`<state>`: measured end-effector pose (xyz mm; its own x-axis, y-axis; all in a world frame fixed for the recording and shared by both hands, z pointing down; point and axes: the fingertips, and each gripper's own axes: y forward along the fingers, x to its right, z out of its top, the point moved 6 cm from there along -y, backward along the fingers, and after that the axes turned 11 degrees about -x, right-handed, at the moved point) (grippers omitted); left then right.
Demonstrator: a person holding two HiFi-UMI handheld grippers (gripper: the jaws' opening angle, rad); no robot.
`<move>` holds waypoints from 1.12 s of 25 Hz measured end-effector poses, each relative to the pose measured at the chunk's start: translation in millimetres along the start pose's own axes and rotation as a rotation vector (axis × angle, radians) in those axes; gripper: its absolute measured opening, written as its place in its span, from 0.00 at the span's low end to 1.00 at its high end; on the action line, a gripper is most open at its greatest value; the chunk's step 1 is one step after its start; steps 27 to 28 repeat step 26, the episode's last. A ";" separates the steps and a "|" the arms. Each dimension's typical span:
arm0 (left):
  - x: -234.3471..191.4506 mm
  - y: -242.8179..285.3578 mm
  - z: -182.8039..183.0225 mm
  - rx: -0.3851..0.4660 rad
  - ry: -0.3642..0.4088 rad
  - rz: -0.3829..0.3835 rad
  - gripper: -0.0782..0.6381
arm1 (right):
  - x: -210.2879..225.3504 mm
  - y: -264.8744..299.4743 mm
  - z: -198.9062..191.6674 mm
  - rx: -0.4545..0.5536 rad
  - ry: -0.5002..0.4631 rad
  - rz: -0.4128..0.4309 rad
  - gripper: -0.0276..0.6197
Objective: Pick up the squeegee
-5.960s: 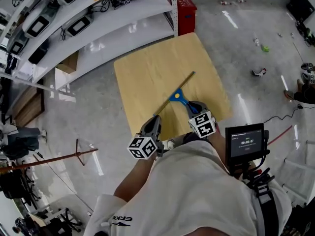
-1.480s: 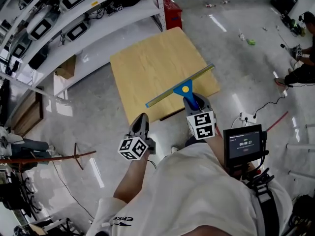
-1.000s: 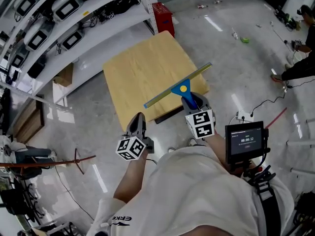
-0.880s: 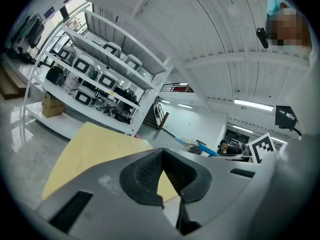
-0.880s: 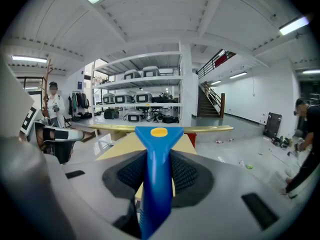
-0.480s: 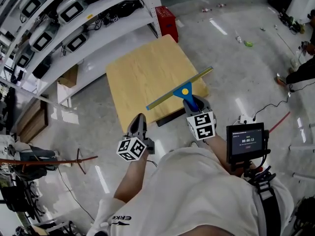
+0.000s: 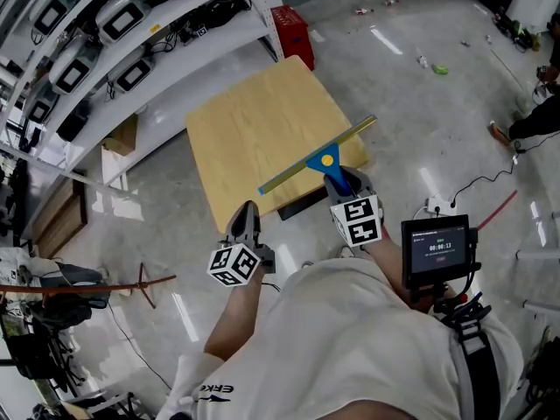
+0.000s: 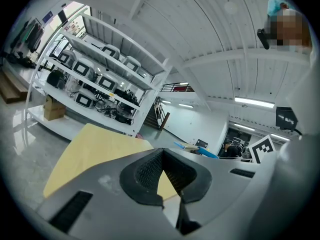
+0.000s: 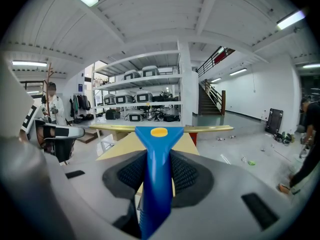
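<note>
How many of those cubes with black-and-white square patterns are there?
2. One white cube sits on the left gripper, lower left; the other on the right gripper holding the blue-handled squeegee. None seems hidden.

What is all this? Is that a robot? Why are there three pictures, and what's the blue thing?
It's not a robot. A person holds a pinching tool, called a gripper, in each hand. The big picture comes from a camera on the person's head, looking down. The other two come from little cameras riding on the grippers, each looking along its own two jaws.

The right gripper is pinching the blue handle of a squeegee, a wiper with a long blade for cleaning glass. It holds the squeegee up in the air, off the yellow wooden table. The left gripper is shut on nothing and hangs near the table's corner, over the floor. I see nothing lying on the table top.
</note>
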<state>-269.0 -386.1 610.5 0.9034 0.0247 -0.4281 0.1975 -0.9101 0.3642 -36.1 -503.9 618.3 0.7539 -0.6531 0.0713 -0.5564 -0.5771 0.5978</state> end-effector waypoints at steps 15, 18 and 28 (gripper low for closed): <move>-0.9 -1.9 -6.2 -0.006 -0.013 0.004 0.12 | 0.3 2.1 0.5 -0.009 -0.006 0.002 0.25; -0.5 -1.0 -6.2 -0.010 -0.009 -0.001 0.12 | 0.4 1.7 1.2 -0.011 -0.011 0.003 0.25; -3.7 1.3 -4.0 -0.014 -0.007 -0.007 0.12 | 1.8 4.1 3.2 -0.014 -0.017 -0.005 0.25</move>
